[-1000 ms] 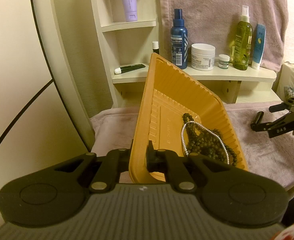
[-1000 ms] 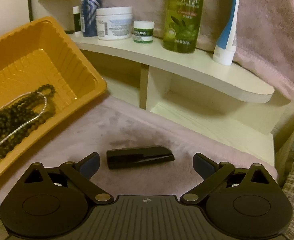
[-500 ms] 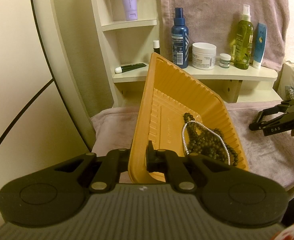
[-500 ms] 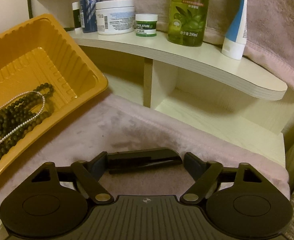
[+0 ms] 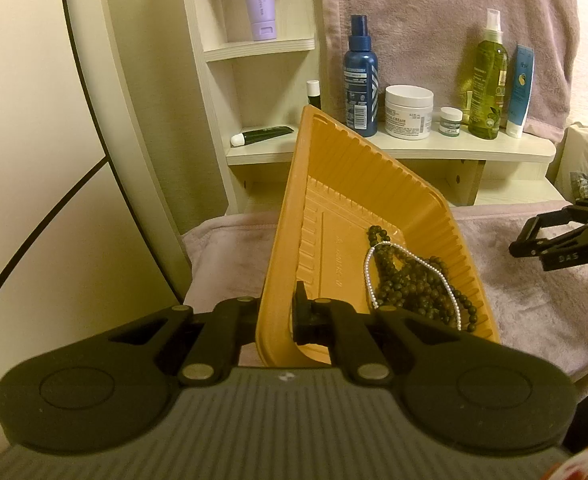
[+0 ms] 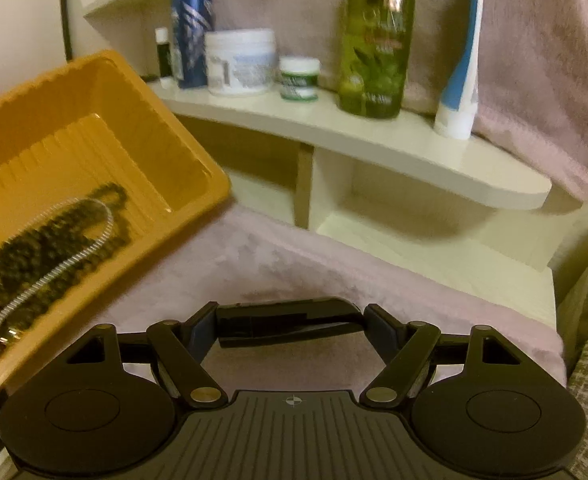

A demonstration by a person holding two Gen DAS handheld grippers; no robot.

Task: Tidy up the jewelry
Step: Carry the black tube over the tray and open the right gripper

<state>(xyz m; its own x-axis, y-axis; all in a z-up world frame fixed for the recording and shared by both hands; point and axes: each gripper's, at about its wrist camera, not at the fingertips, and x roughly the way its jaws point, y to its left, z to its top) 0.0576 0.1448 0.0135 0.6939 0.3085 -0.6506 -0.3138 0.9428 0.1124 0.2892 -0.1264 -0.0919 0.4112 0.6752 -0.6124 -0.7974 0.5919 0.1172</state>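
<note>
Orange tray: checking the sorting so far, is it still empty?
No, the orange tray holds a dark bead necklace and a white pearl strand.

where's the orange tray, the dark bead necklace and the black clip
orange ribbed plastic tray [image 5: 378,184], left wrist view, on its far ribbed wall
dark round-bead necklace [image 5: 410,286], left wrist view, on the heap of beads
long black glossy clip [image 6: 285,322], right wrist view, on its middle

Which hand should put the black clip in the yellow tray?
The right hand-held gripper: it already grips the black clip, beside the tray. The left hand-held gripper is busy clamping the tray's rim.
</note>
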